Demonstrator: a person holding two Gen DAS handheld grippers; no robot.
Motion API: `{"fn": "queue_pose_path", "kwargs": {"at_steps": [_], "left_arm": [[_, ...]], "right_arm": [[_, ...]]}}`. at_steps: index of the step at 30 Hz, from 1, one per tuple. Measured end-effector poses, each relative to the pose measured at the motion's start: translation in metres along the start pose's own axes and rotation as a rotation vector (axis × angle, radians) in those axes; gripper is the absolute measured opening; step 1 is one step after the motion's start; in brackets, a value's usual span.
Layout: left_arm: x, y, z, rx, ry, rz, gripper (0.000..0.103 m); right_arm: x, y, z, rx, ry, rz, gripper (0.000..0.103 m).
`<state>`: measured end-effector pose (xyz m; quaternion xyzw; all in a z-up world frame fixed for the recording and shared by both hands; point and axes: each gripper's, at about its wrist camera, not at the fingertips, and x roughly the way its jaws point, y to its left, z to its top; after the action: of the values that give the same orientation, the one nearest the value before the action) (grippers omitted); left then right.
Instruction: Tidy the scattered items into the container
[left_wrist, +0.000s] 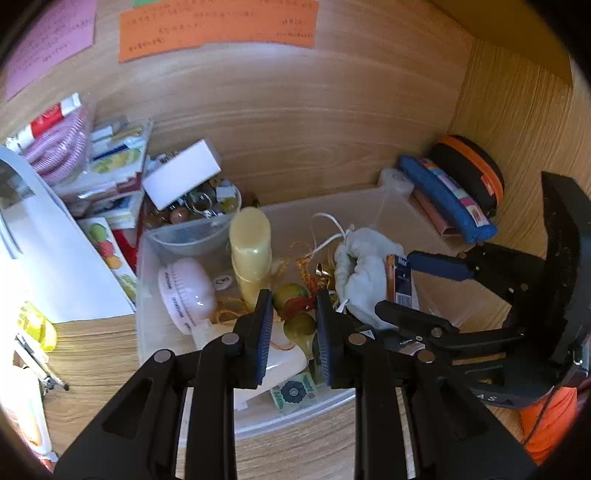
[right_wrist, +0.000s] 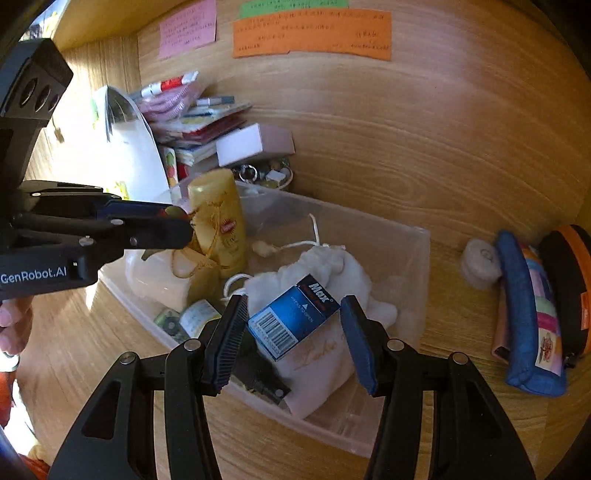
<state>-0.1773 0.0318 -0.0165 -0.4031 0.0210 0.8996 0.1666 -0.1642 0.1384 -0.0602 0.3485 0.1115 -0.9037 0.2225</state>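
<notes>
Two grippers over container (right_wrist: 421, 258); right (right_wrist: 293, 332) holds blue box (right_wrist: 291, 317).

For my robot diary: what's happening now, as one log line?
left gripper: shut on green-red ornament | right gripper: holding small blue cardboard box | both over clear plastic bin

Between right claw (right_wrist: 293, 334) pads: blue box (right_wrist: 291, 317), barcode-striped. Beyond it, white pouch (right_wrist: 325, 273); leftward, yellow bottle (right_wrist: 218, 221).

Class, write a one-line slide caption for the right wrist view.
Right gripper holds a blue box over the clear bin, above a white pouch.
</notes>
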Motion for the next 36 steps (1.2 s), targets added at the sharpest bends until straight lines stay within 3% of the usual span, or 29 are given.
{"fn": "queue_pose_path", "kwargs": {"at_steps": [6,9,14,16,19,23,27,30,36], "left_arm": [[0.011,-0.002,-0.003,-0.001,0.026,-0.011,0.023],[0.008,-0.003,-0.005,0.002,0.02,-0.01,0.035],[-0.006,-0.003,-0.006,0.004,-0.018,0.016,0.042],[-0.015,-0.004,-0.007,0.008,-0.051,0.054,0.051],[-0.028,-0.008,-0.01,0.024,-0.12,0.129,0.064],[-0.05,-0.01,-0.017,0.018,-0.198,0.206,0.077],[-0.076,-0.01,-0.027,-0.004,-0.295,0.289,0.096],[-0.094,-0.01,-0.034,-0.042,-0.347,0.295,0.101],[-0.12,-0.007,-0.05,-0.119,-0.373,0.289,0.102]], "right_arm": [[0.0,0.003,0.0,-0.03,-0.008,-0.012,0.052],[-0.003,0.002,0.0,-0.026,-0.014,-0.015,0.064],[-0.012,-0.001,0.002,-0.018,-0.035,-0.026,0.066],[-0.014,-0.003,0.003,-0.008,-0.037,-0.036,0.068],[-0.017,-0.003,0.004,0.006,-0.034,-0.061,0.08],[-0.025,-0.004,0.004,0.02,-0.033,-0.089,0.082],[-0.037,-0.004,0.002,0.044,-0.037,-0.091,0.085],[-0.05,-0.001,0.001,0.057,-0.056,-0.104,0.086],[-0.082,0.012,-0.006,0.067,-0.105,-0.121,0.087]]}}
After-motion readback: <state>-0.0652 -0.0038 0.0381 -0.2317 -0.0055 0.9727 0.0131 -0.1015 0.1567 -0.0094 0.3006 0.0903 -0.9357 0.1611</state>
